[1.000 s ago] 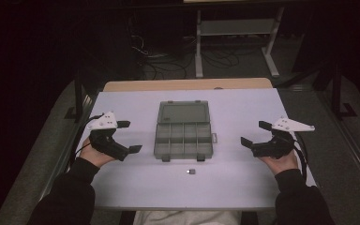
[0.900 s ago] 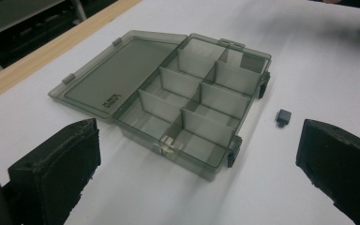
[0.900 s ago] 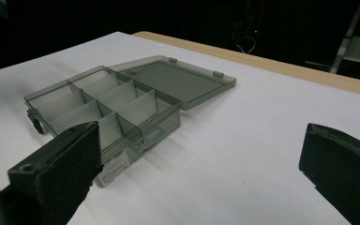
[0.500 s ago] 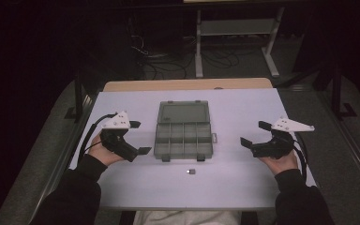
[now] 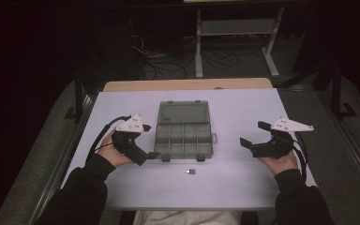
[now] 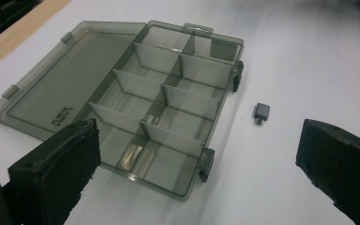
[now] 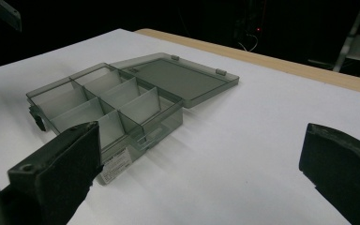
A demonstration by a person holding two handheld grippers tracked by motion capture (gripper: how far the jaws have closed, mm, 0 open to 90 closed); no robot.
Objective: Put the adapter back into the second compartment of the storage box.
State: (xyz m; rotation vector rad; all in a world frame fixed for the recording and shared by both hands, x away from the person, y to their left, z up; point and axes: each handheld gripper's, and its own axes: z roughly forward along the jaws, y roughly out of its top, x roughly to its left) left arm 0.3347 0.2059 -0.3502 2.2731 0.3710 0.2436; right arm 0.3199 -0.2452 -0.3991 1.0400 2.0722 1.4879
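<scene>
A clear grey compartment box lies open in the middle of the white table, its lid flat toward the far side. Its compartments look empty. A small dark adapter lies on the table just in front of the box, also seen as a small dark adapter right of the box's latches. My left gripper is open at the box's near left corner, with nothing between its jaws. My right gripper hovers open well to the right of the box, holding nothing.
A wooden strip runs along the table's far edge. Behind it on the dark floor stand a metal rack and loose cables. Bare table surface lies between the box and my right gripper.
My left gripper has moved right, up to the box's near left corner. The right gripper, the box and the adapter have stayed put.
</scene>
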